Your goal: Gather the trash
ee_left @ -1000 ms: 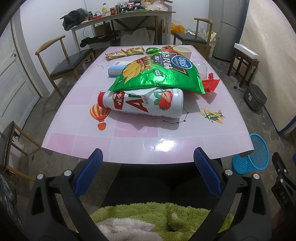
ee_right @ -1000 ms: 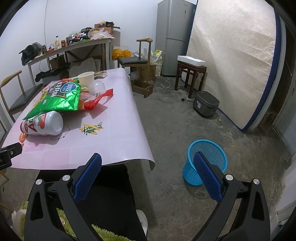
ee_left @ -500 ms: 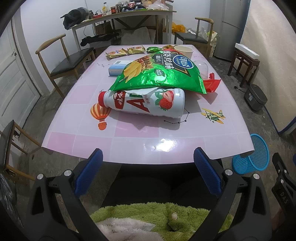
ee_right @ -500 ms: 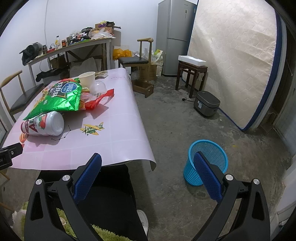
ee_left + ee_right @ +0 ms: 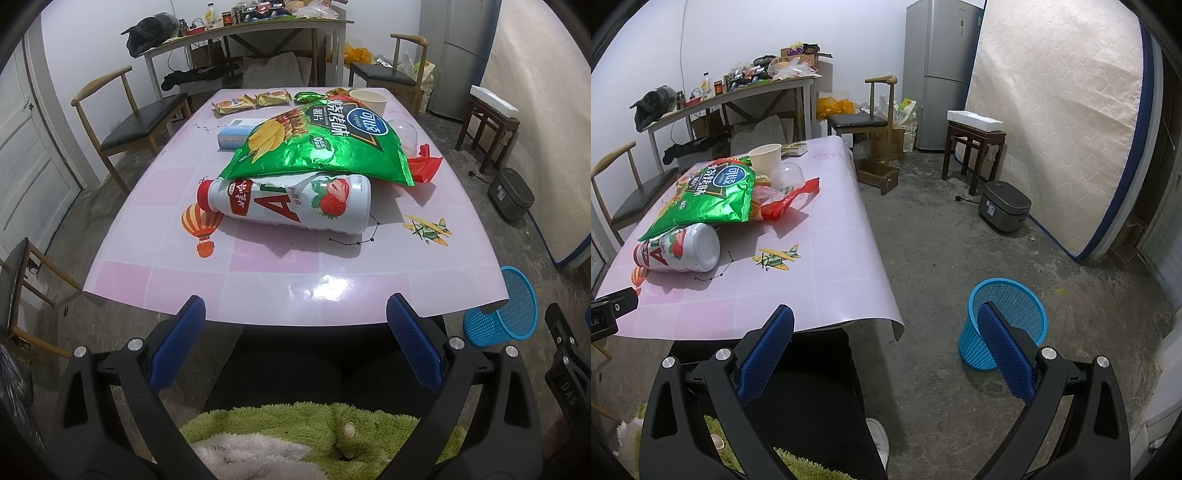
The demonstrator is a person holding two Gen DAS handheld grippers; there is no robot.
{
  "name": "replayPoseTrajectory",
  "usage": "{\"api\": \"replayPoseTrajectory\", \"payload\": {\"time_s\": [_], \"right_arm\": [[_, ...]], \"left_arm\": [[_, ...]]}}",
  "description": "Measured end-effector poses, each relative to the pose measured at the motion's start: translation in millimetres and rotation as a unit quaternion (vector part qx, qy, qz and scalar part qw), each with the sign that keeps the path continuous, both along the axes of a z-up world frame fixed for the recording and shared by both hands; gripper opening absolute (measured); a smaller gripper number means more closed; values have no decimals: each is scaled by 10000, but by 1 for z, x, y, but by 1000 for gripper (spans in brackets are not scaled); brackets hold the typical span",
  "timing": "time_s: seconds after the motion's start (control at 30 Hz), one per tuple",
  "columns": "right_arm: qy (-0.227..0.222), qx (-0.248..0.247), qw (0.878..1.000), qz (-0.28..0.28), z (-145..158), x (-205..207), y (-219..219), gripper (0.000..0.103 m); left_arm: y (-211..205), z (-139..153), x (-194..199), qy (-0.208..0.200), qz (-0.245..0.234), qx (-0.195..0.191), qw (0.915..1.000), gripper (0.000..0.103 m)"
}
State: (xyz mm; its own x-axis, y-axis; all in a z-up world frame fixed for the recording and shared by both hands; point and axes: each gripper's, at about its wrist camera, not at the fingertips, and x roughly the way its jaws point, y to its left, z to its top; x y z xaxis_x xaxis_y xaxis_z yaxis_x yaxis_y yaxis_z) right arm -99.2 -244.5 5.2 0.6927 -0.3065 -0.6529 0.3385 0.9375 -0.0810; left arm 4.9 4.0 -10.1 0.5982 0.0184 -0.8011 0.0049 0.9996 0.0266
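Observation:
A white strawberry-drink bottle with a red cap lies on its side on the pink table. A green chip bag rests over it, and a red wrapper pokes out at the right. A paper cup, small snack packets and a blue-white box lie farther back. My left gripper stands open before the table's near edge, holding nothing. My right gripper is open too, off the table's right corner, near the blue mesh bin on the floor. The bottle and bag also show in the right wrist view.
Wooden chairs stand left of and behind the table. A cluttered side table lines the back wall. A fridge, a stool, a rice cooker and a leaning mattress fill the right side. A green fuzzy garment lies below.
Both grippers have drifted very slightly, shifting the views a little. Both stay open, and nothing on the table has moved.

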Motion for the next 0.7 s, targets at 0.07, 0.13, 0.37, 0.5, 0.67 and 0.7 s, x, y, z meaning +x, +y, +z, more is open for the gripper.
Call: {"api": "replayPoseTrajectory", "payload": {"time_s": [0.07,0.13,0.37,0.5,0.67,0.7], "right_arm": [[-2,5,10000,4,0,0,0,97],[0,1,10000,3,0,0,-1,97],[-1,8,10000,2,0,-1,-1,97],[2,16,10000,-4,0,0,-1,97],[5,19,10000,2,1,0,1,97],[0,25,10000,1,2,0,1,97]], "left_arm": [[0,0,0,1,-3,1,10000,94],[0,0,0,4,-3,-1,10000,94],[0,0,0,14,-5,1,10000,94],[1,-1,0,21,-7,5,10000,94],[2,-2,-1,28,-2,6,10000,94],[2,-2,-1,29,-4,5,10000,94]]}}
